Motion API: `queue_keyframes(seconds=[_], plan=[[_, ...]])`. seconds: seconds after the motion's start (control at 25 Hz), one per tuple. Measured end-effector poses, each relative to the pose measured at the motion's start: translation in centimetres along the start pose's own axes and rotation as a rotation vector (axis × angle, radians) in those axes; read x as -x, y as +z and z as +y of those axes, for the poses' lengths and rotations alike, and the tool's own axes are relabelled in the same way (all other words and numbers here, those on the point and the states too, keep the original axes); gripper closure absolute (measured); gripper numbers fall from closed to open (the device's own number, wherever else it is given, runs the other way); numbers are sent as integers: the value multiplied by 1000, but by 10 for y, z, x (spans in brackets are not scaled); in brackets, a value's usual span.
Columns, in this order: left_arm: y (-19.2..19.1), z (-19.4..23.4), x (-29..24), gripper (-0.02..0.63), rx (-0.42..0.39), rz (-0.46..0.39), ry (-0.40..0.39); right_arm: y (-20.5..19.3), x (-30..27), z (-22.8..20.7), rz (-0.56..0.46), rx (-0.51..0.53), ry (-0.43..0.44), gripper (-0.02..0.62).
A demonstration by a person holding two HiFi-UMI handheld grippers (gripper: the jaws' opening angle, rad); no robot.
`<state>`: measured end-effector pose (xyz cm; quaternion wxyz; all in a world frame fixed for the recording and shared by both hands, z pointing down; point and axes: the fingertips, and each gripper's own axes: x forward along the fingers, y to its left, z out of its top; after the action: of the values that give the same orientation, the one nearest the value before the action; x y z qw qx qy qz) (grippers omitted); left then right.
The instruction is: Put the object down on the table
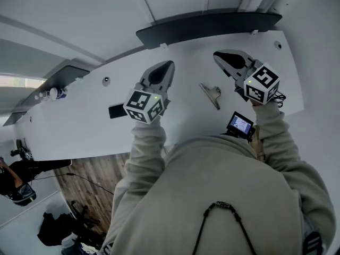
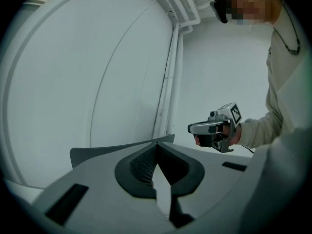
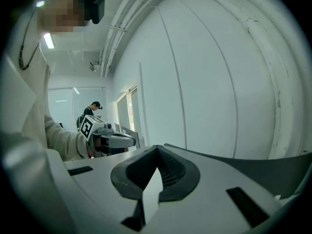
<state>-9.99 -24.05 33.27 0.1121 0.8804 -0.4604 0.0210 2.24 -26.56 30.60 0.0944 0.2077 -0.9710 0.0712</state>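
The task's thing appears to be the small metal clip (image 1: pixel 211 95). It lies flat on the white table (image 1: pixel 79 121), free of both tools, so the putting-down looks done. In the head view its long axis runs on a slant, from upper left to lower right. It sits between the 2 grippers and below their tips in that view, nearer the right gripper (image 1: pixel 219 54) than the left gripper (image 1: pixel 169 64), so any return to it falls to the right hand, reaching down and inward. Both grippers are closed and empty: each gripper view shows the 2 jaws meeting at the tip with nothing between them. A small dark block (image 1: pixel 117 110) lies on the table by the left gripper. No brand or label is readable; the cubes carry only square black-and-white markers, and the small screen (image 1: pixel 241 124) is too small to read.
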Motion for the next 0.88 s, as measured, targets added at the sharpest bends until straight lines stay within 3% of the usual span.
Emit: queue_keyframes(seconds=[0.12, 0.56, 0.72, 0.88], plan=[[10, 2, -2, 603, -13, -18, 3, 9, 1, -1, 4, 54, -17, 577], [35, -9, -8, 603, -49, -63, 3, 35, 6, 4, -49, 66, -21, 576], [44, -12, -6, 603, -101, -81, 18, 27, 5, 2, -29, 69, -18, 577], [44, -8, -7, 603, -99, -83, 17, 23, 4, 4, -41, 55, -20, 577]])
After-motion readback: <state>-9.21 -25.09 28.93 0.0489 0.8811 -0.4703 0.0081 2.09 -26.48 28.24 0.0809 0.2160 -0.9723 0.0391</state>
